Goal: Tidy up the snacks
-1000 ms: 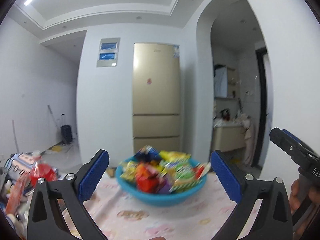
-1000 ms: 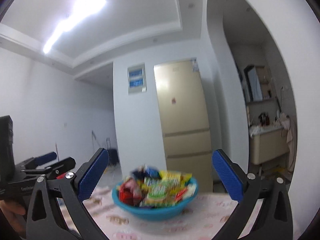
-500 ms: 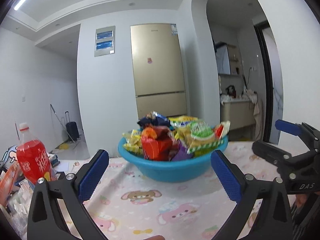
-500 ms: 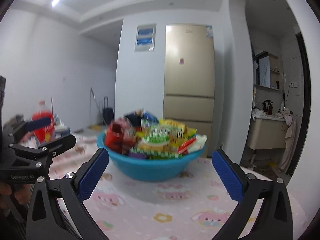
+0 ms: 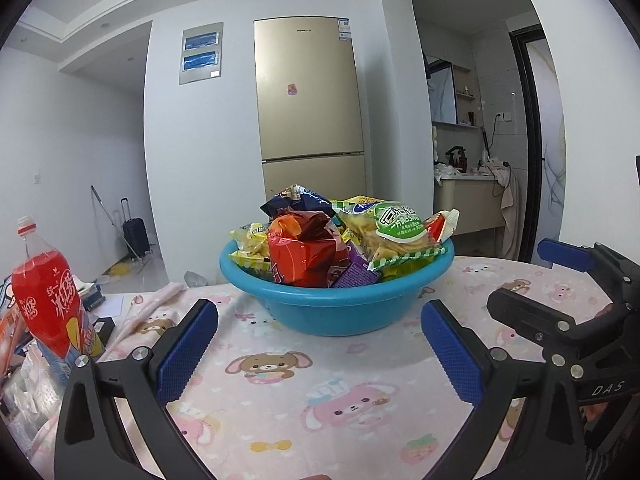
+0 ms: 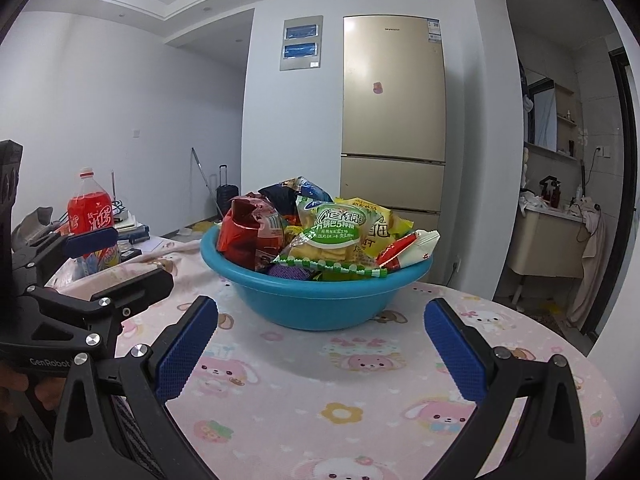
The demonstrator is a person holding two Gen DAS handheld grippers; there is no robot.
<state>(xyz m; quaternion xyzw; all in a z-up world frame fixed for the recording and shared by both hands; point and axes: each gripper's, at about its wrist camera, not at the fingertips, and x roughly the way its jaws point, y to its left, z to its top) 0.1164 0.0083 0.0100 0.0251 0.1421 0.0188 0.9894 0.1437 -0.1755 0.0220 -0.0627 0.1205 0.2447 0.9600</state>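
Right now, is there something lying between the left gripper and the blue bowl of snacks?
No. In the left wrist view, only bare cartoon-print tablecloth lies between the open left gripper and the blue bowl; the red bottle stands off to the side.

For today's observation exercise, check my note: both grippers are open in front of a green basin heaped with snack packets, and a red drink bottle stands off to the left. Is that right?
One detail is off: the basin is blue, not green, as both wrist views show. The rest holds: the left gripper and right gripper are open in front of it, snack packets are heaped inside, and the red drink bottle stands off to the left.
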